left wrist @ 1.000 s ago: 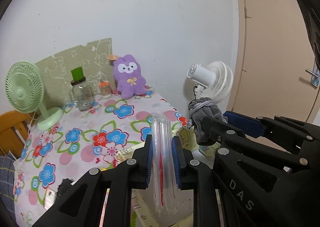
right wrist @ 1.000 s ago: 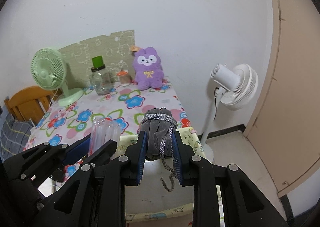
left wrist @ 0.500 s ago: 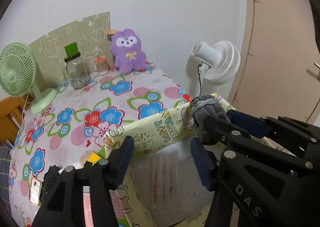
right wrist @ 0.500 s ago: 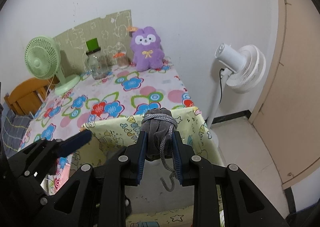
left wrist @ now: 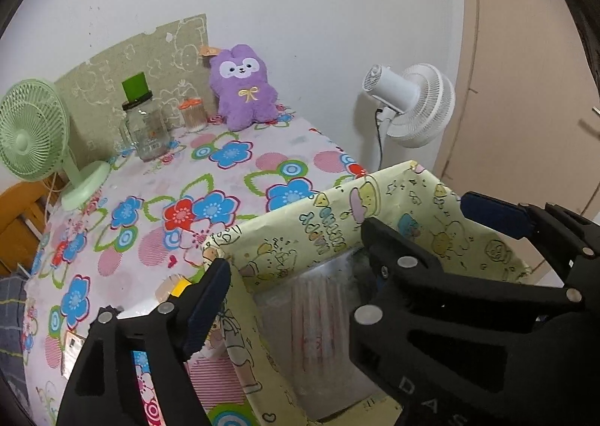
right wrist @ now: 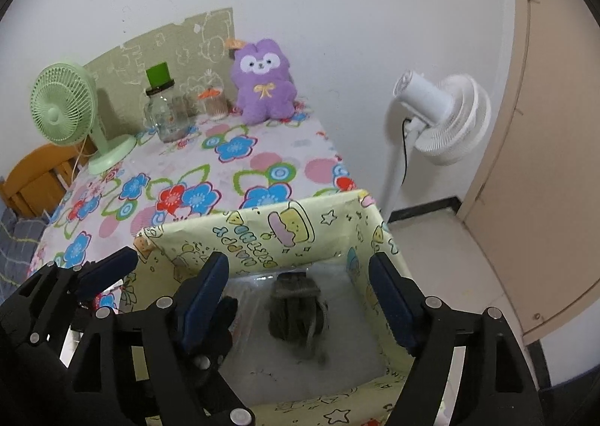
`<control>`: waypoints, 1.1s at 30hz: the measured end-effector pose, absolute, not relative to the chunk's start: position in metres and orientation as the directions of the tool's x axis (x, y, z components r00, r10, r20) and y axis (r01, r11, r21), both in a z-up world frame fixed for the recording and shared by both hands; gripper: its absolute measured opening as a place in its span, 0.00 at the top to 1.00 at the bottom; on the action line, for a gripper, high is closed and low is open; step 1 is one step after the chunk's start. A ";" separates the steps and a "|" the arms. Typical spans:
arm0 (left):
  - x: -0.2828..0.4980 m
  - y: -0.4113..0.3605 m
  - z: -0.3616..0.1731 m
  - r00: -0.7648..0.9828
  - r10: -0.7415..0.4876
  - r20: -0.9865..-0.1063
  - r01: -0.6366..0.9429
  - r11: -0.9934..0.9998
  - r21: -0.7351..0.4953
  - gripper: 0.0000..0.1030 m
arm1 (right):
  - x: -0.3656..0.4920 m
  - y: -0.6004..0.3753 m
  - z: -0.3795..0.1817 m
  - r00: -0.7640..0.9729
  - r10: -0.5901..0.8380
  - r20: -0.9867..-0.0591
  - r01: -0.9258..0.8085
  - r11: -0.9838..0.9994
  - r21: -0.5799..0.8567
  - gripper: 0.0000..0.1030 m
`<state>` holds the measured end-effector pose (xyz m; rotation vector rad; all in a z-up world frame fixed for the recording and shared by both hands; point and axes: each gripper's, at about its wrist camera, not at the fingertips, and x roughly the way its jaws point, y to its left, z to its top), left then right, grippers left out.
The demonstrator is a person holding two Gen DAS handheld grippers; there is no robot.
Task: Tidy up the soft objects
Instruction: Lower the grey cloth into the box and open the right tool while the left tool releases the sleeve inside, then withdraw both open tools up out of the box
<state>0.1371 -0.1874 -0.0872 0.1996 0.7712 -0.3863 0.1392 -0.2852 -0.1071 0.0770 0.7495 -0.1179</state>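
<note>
A yellow cartoon-print fabric box (left wrist: 337,216) (right wrist: 300,227) stands at the near right corner of the flowered table. A clear plastic pack with red stripes (left wrist: 318,309) lies inside it. A grey bundle wrapped in a grey cord (right wrist: 296,308) lies on the box floor. My left gripper (left wrist: 296,298) is open and empty over the box's left wall. My right gripper (right wrist: 300,294) is open and empty above the grey bundle. A purple plush toy (left wrist: 243,88) (right wrist: 264,83) sits upright at the far table edge against the wall.
A green desk fan (left wrist: 33,133) (right wrist: 71,114), a glass jar with a green lid (left wrist: 144,122) (right wrist: 165,114) and a small orange-lidded jar (left wrist: 193,114) stand at the back. A white floor fan (right wrist: 442,114) stands right of the table. A wooden chair (right wrist: 33,178) is at left.
My left gripper opened and let the clear pack fall into the box. My right gripper then opened and dropped the grey bundle onto the box floor. Both grippers tilted downward.
</note>
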 end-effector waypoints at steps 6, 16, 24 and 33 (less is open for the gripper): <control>0.130 -0.182 -0.080 0.667 -0.259 -0.698 0.403 0.914 0.046 0.12 | 0.131 -0.281 -0.100 0.733 -0.083 -0.676 0.133 0.991 0.023 0.20; 0.110 -0.164 -0.063 0.700 -0.268 -0.662 0.399 0.915 0.051 0.05 | 0.109 -0.263 -0.082 0.767 -0.100 -0.634 0.135 0.991 0.007 0.11; 0.091 -0.148 -0.050 0.724 -0.270 -0.634 0.391 0.919 0.056 0.04 | 0.088 -0.249 -0.069 0.790 -0.095 -0.606 0.130 0.991 0.015 0.10; 0.072 -0.127 -0.041 0.751 -0.252 -0.611 0.359 0.932 0.057 0.04 | 0.068 -0.228 -0.057 0.813 -0.084 -0.576 0.115 0.993 0.017 0.07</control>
